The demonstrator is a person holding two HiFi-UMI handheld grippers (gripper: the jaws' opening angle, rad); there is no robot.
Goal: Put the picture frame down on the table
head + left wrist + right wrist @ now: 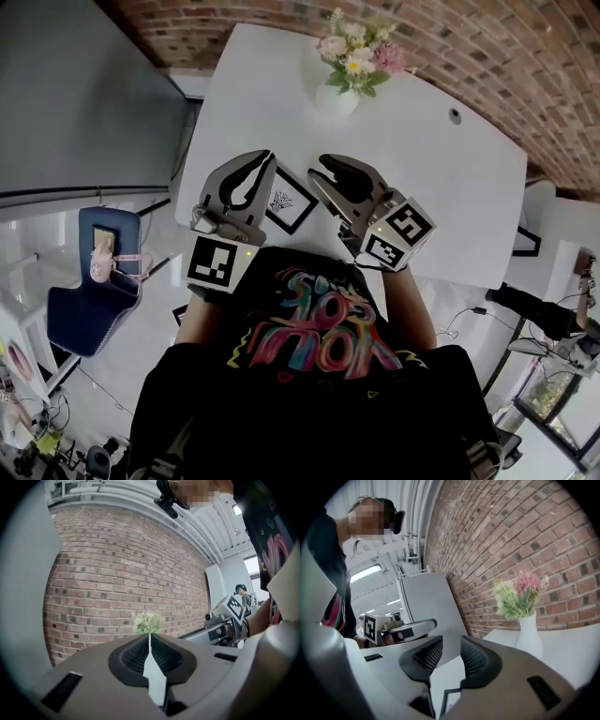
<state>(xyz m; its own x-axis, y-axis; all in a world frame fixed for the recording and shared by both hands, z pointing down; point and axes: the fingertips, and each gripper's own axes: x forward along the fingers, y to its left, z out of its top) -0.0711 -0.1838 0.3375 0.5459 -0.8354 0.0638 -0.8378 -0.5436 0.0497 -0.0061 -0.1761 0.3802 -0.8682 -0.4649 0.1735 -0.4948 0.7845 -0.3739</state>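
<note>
The picture frame (pixel 289 201), black with a white mat and a small drawing, lies flat on the white table (pixel 450 206) near its front edge. Both grippers hover above the table, one on each side of the frame, and neither touches it. My left gripper (pixel 253 165) is to its left with jaws shut on nothing; in the left gripper view (pixel 150 637) only a thin slit shows between the pads. My right gripper (pixel 339 171) is to its right, open, with a clear gap (pixel 451 645) and nothing inside. A corner of the frame (pixel 451 700) shows below those jaws.
A white vase of flowers (pixel 342 94) stands at the far side of the table, ahead of both grippers. A brick wall (pixel 487 56) runs behind it. A blue chair (pixel 98 291) holding a pink object stands on the floor to the left. A second dark frame (pixel 527 242) is at the right.
</note>
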